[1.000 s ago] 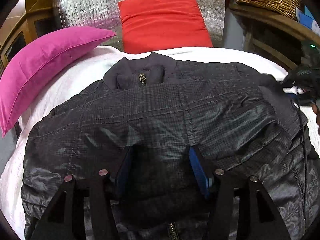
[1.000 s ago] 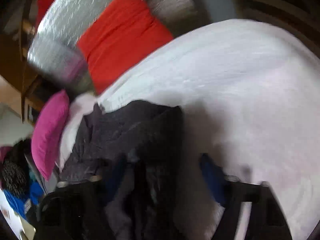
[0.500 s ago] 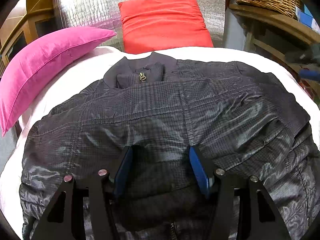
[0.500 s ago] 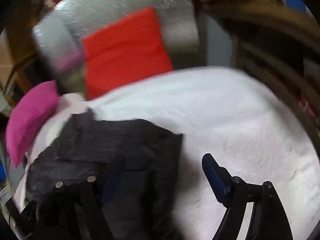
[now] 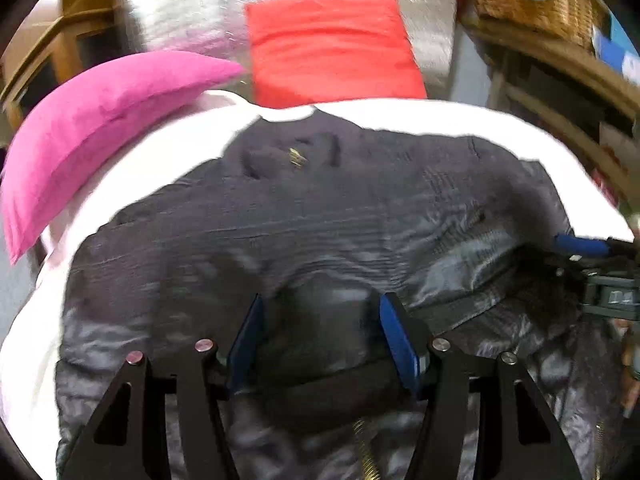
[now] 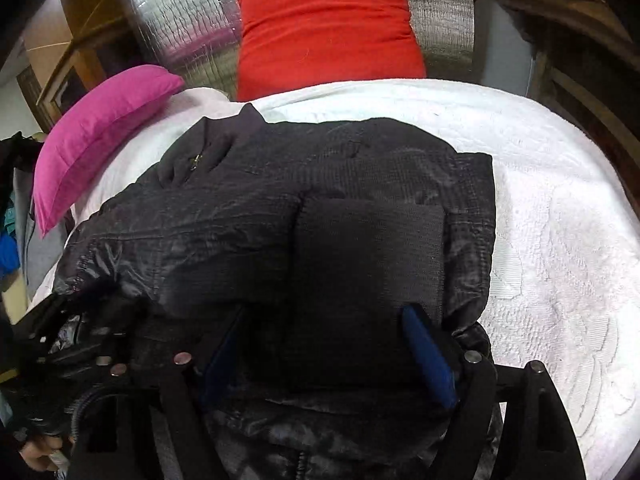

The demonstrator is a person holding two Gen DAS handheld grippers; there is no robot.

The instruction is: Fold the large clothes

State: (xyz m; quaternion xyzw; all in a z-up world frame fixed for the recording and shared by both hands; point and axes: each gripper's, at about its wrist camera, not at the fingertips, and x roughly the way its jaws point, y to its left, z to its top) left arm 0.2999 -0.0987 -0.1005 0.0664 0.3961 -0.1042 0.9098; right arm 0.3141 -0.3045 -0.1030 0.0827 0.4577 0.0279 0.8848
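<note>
A dark quilted jacket (image 5: pixel 320 220) lies front-up on the white bed cover (image 6: pixel 560 240), collar and zip pull (image 6: pixel 196 160) toward the pillows. Its right sleeve is folded across the chest, and the ribbed cuff (image 6: pixel 368 248) lies flat on top. My left gripper (image 5: pixel 320 300) is shut on a raised bunch of the ribbed hem (image 5: pixel 320 332) at the near edge. My right gripper (image 6: pixel 326 312) hovers open over the folded sleeve, its blue pads (image 6: pixel 430 360) wide apart on either side of the cuff. One right finger (image 5: pixel 580 246) shows at the left wrist view's right edge.
A pink pillow (image 6: pixel 100 132) lies at the left, and a red cushion (image 6: pixel 328 28) leans on a silver foil panel (image 6: pixel 180 20). Wicker baskets and wooden shelves (image 5: pixel 540 4) stand at the right. Clothes hang at the far left (image 6: pixel 12 208).
The right gripper opened, left the sleeve folded over the jacket's front, and swung from the white cover to above the jacket. The left gripper rose a little with the hem.
</note>
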